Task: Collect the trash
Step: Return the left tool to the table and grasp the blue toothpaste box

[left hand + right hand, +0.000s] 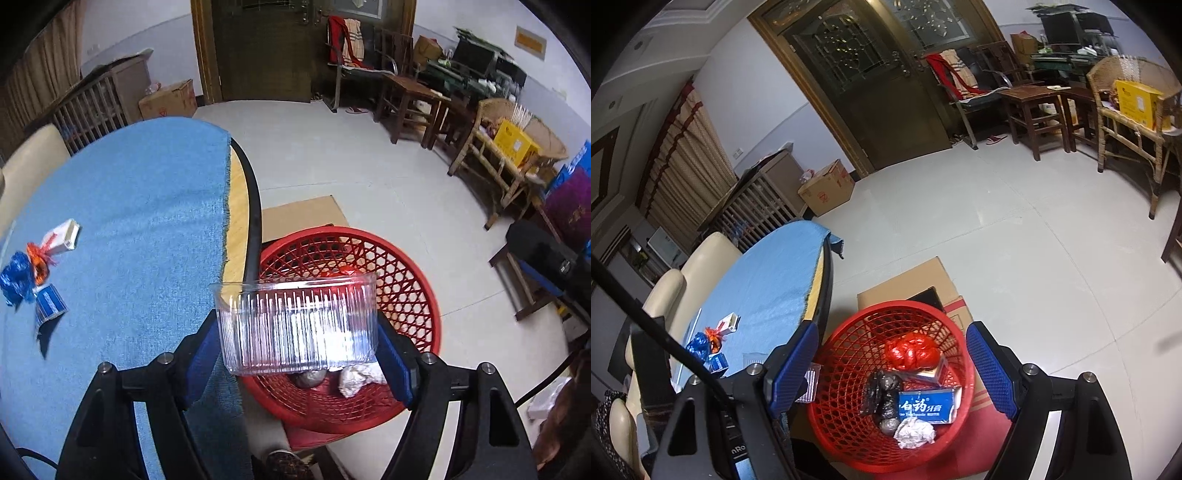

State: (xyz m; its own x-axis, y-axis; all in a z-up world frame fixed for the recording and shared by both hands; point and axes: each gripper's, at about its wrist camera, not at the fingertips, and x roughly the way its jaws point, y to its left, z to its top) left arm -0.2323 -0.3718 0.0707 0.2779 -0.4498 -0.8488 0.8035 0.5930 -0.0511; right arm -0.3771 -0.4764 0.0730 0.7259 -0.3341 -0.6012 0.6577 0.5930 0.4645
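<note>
My left gripper (297, 347) is shut on a clear ribbed plastic container (297, 326) and holds it over the near rim of the red mesh basket (413, 295), beside the table edge. The container also shows in the right wrist view (809, 382), at the left finger. My right gripper (892, 369) is open and empty above the red basket (849, 369), which holds a red bag (912, 350), a blue toothpaste box (927, 408), black wrapping (881, 397) and crumpled white paper (915, 434). On the blue tablecloth (129, 221) lie a white box (61, 236), an orange wrapper (38, 260), a blue wrapper (16, 282) and a blue packet (50, 304).
The basket stands on a cardboard box (923, 277) on the grey floor next to the round table's black rim (253, 206). A cream chair (701, 258) is behind the table. Wooden chairs (410, 92), a wicker bench (509, 158) and another cardboard box (827, 188) line the walls.
</note>
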